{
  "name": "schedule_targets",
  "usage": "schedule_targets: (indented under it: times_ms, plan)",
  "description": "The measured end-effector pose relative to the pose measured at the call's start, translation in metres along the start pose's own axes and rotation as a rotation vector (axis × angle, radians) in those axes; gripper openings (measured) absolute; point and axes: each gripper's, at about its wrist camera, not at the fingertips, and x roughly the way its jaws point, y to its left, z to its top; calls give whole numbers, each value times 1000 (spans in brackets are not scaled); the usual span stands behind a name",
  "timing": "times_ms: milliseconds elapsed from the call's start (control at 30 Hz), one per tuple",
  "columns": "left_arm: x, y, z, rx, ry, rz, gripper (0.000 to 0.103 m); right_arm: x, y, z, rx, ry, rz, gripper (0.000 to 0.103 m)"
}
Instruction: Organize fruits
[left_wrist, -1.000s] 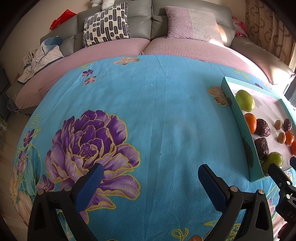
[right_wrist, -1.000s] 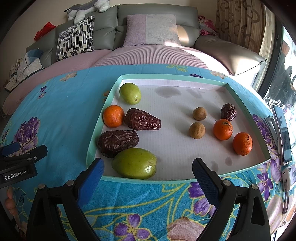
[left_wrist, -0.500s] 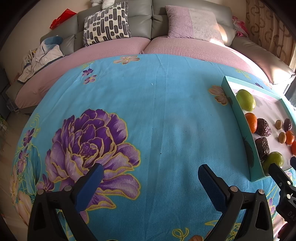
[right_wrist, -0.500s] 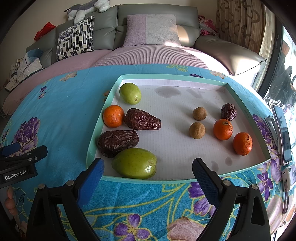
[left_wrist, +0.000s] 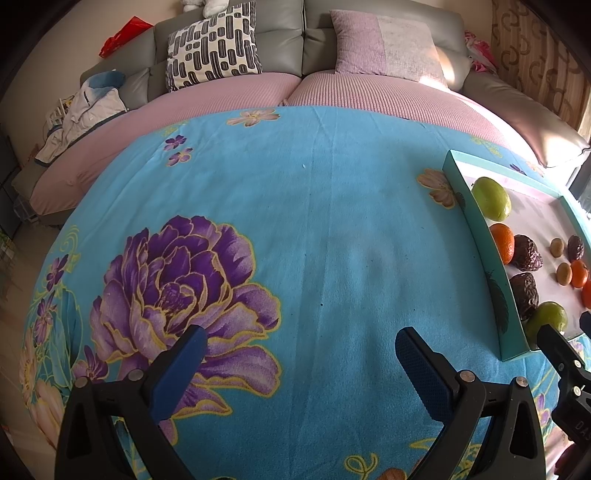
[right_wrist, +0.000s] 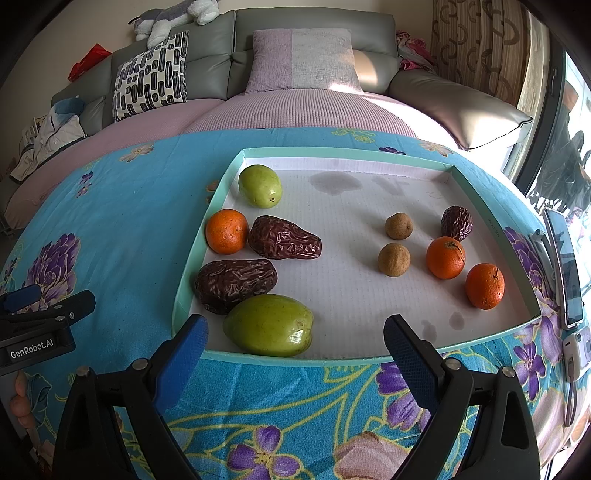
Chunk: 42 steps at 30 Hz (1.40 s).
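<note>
A teal-rimmed tray (right_wrist: 495, 334) with a white floor holds the fruit. Two green fruits (right_wrist: 269, 325) (right_wrist: 260, 185), two large wrinkled dates (right_wrist: 235, 283) (right_wrist: 283, 238) and an orange (right_wrist: 226, 231) lie along its left side. On its right lie two small brown fruits (right_wrist: 394, 259), a small date (right_wrist: 457, 223) and two oranges (right_wrist: 445, 257) (right_wrist: 484, 285). My right gripper (right_wrist: 295, 341) is open just in front of the tray's near rim, holding nothing. My left gripper (left_wrist: 301, 360) is open over bare blue cloth, left of the tray (left_wrist: 498, 295).
A blue flowered cloth (left_wrist: 295, 221) covers the round surface. A grey sofa with cushions (right_wrist: 303, 59) stands behind it. A phone (right_wrist: 563, 258) lies on the cloth right of the tray. Clothes (left_wrist: 88, 114) are piled at far left.
</note>
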Motion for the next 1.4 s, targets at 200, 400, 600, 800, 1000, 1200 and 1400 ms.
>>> schedule_targets:
  times_ms: [200, 400, 600, 800, 1000, 1200, 1400]
  plan:
    - [0, 0, -1, -1, 3, -1, 103, 0, 0, 0, 0, 0, 0, 96]
    - [2, 0, 0, 0, 5, -1, 103, 0, 0, 0, 0, 0, 0, 96]
    - [3, 1, 0, 1, 9, -1, 103, 0, 0, 0, 0, 0, 1, 96]
    - [3, 1, 0, 1, 10, -1, 103, 0, 0, 0, 0, 0, 1, 96]
    - [4, 0, -1, 0, 12, 1, 103, 0, 0, 0, 1, 1, 1, 96]
    - [3, 0, -1, 0, 14, 1, 103, 0, 0, 0, 1, 1, 1, 96]
    - [4, 0, -1, 0, 13, 1, 103, 0, 0, 0, 1, 1, 1, 96]
